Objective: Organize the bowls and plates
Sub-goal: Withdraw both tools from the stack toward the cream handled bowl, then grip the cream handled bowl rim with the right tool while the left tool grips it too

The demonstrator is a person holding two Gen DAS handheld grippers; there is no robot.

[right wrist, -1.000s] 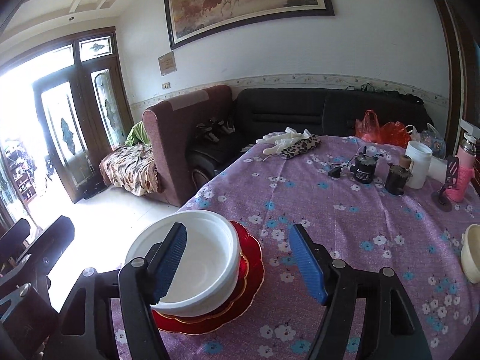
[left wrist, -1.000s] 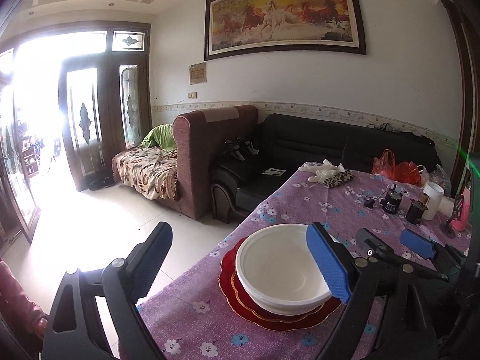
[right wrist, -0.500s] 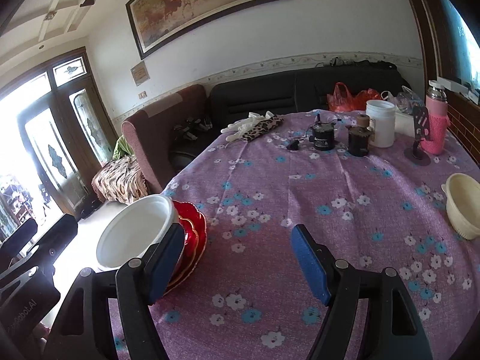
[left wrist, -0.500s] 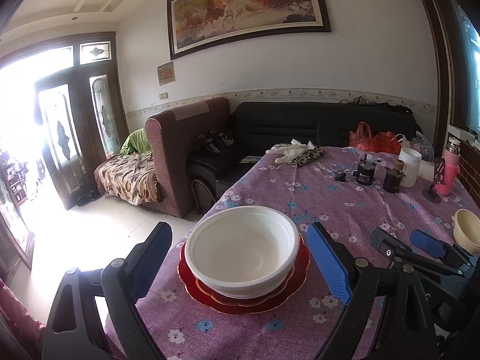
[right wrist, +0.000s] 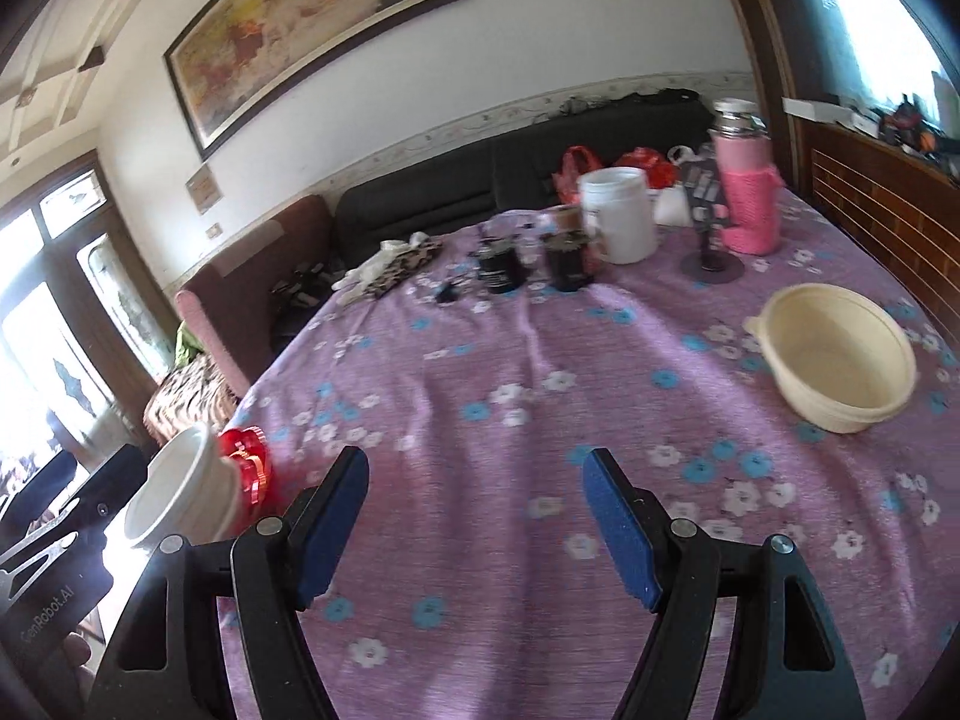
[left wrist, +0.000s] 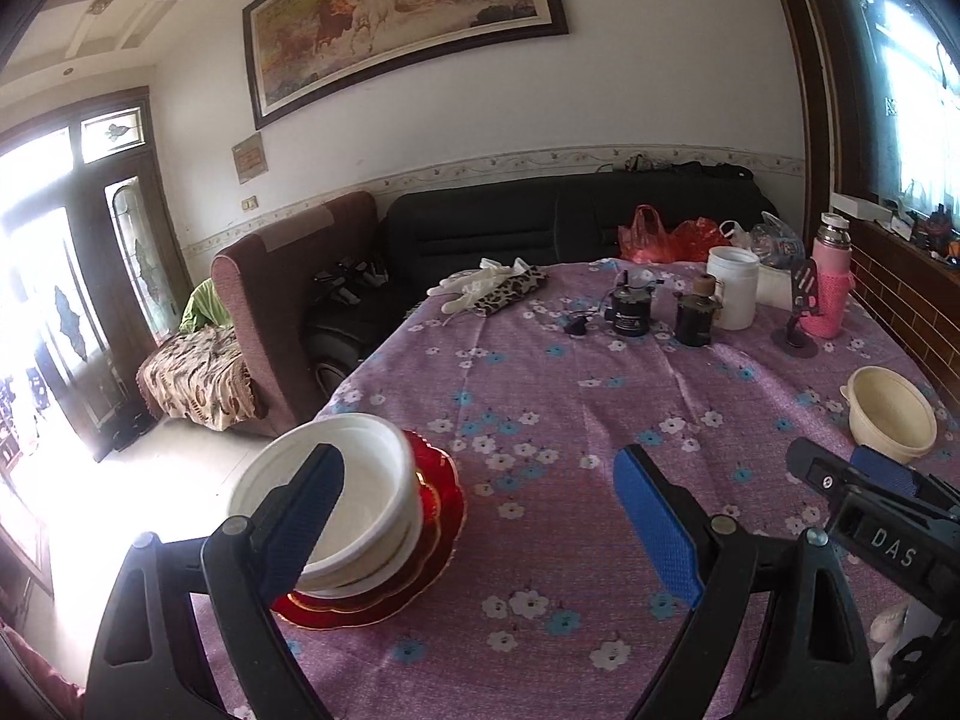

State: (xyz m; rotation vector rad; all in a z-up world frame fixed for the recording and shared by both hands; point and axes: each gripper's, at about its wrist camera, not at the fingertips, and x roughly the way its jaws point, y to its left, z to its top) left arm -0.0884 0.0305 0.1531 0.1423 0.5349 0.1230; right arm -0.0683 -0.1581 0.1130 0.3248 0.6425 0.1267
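Both grippers hang wide apart and hold nothing: left gripper [left wrist: 480, 528], right gripper [right wrist: 477, 516]. The white round bowl [left wrist: 327, 498] sits on the red gold-rimmed plate [left wrist: 420, 564] at the purple flowered tablecloth's [left wrist: 540, 384] left edge; the cream plastic bowl [right wrist: 837, 354] stands well apart, right.

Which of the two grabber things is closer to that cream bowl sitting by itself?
Right. The right gripper faces the cream bowl, which sits ahead to its right. The left gripper hangs by the white bowl on the red plates, farther away.
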